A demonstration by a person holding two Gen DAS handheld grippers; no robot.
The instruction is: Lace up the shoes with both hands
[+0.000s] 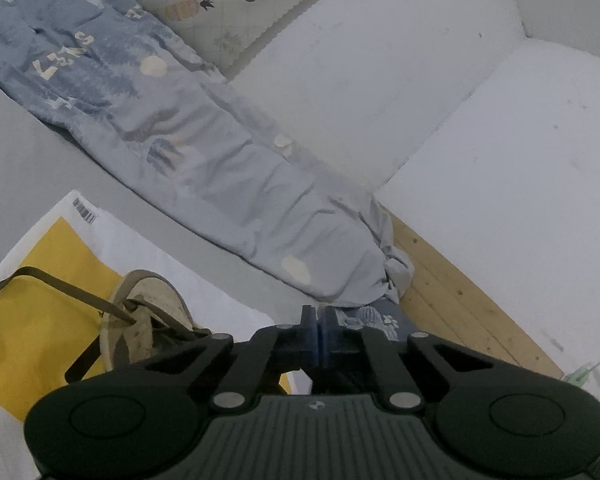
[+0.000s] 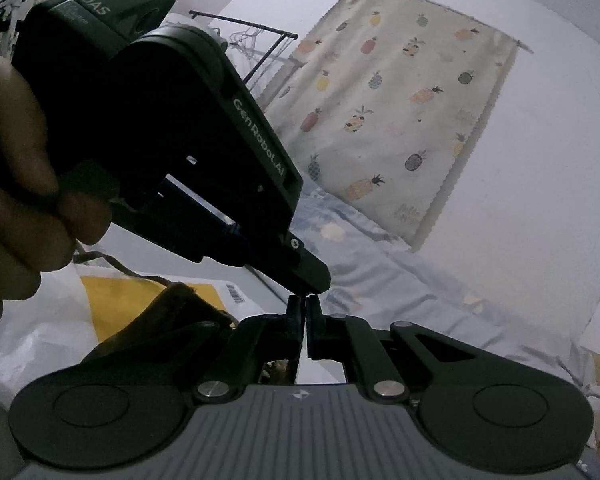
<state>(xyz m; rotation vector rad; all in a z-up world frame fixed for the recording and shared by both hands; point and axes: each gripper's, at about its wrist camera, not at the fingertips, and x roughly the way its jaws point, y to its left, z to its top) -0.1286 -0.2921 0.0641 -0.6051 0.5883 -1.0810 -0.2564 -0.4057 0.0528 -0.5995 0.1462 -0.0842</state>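
Bedroom w/ white walls, a pineapple-print cloth hung on the far wall, blue patterned bedding rumpled across the middle, wood floor at right. Near left, a white-and-yellow plastic bag lay flat w/ the shoe on it, olive lace trailing off left. Left gripper pointed past the shoe's right side, fingers pressed together; whether they pinched lace, couldn't tell. A hand gripped its body in the right view. Right gripper nearly clenched, thin slit between fingers, tips just under the left tool's tip.
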